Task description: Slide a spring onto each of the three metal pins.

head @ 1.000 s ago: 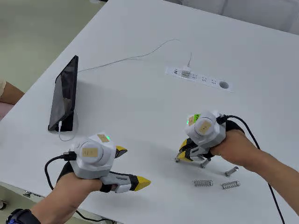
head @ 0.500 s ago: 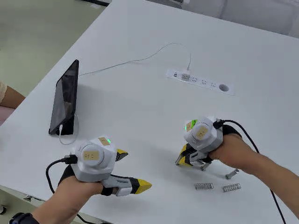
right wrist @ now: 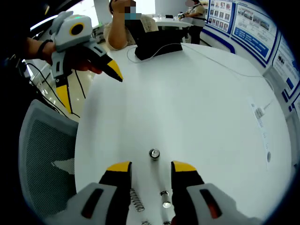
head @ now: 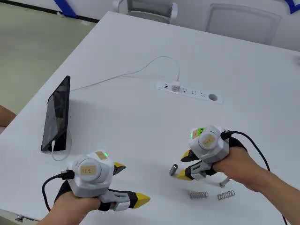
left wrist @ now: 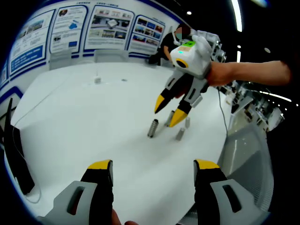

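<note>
Over the white surface, the right gripper hovers with jaws spread and empty, an upright metal pin just ahead of their tips and two springs lying behind them, while the left gripper, jaws likewise apart, holds nothing.

No writing can be read. The wall posters beyond the worktop's far edge carry print too small to make out. A tan sticker on the left hand-held gripper and a second sticker on the right hand-held gripper are blurred.
</note>
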`<action>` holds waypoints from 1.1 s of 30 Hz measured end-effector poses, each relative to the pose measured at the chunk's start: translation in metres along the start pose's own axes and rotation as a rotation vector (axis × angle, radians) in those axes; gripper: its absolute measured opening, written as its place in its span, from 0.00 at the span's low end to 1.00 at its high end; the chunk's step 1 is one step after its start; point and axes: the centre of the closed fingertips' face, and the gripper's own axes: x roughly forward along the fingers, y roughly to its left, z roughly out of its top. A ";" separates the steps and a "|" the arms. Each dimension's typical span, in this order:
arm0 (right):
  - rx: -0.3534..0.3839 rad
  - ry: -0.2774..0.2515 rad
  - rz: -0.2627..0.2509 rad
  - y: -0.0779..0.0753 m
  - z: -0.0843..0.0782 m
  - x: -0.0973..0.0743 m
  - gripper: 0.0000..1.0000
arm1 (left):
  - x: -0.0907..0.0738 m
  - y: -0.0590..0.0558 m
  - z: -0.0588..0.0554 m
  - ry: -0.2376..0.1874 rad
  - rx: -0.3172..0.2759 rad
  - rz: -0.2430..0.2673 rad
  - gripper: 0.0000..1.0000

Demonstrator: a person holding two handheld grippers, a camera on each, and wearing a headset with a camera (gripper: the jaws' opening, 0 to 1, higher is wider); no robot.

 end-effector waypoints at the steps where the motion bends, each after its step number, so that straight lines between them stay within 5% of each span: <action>1: 0.022 -0.015 -0.003 0.001 0.000 -0.003 0.37 | 0.000 -0.001 0.001 -0.001 -0.001 -0.001 0.71; 8: 0.184 -0.154 -0.051 0.004 0.000 -0.013 0.42 | 0.000 -0.005 0.004 -0.008 -0.007 -0.002 0.71; 16: 0.250 -0.209 -0.105 0.008 -0.010 -0.018 0.44 | 0.000 -0.009 0.008 -0.011 -0.005 0.002 0.71; 23: 0.356 -0.313 -0.152 0.008 -0.010 -0.032 0.49 | 0.000 -0.009 0.009 -0.018 -0.019 0.011 0.71; 33: 0.448 -0.356 -0.212 0.012 -0.036 -0.043 0.53 | 0.003 -0.009 0.011 -0.027 -0.045 0.024 0.72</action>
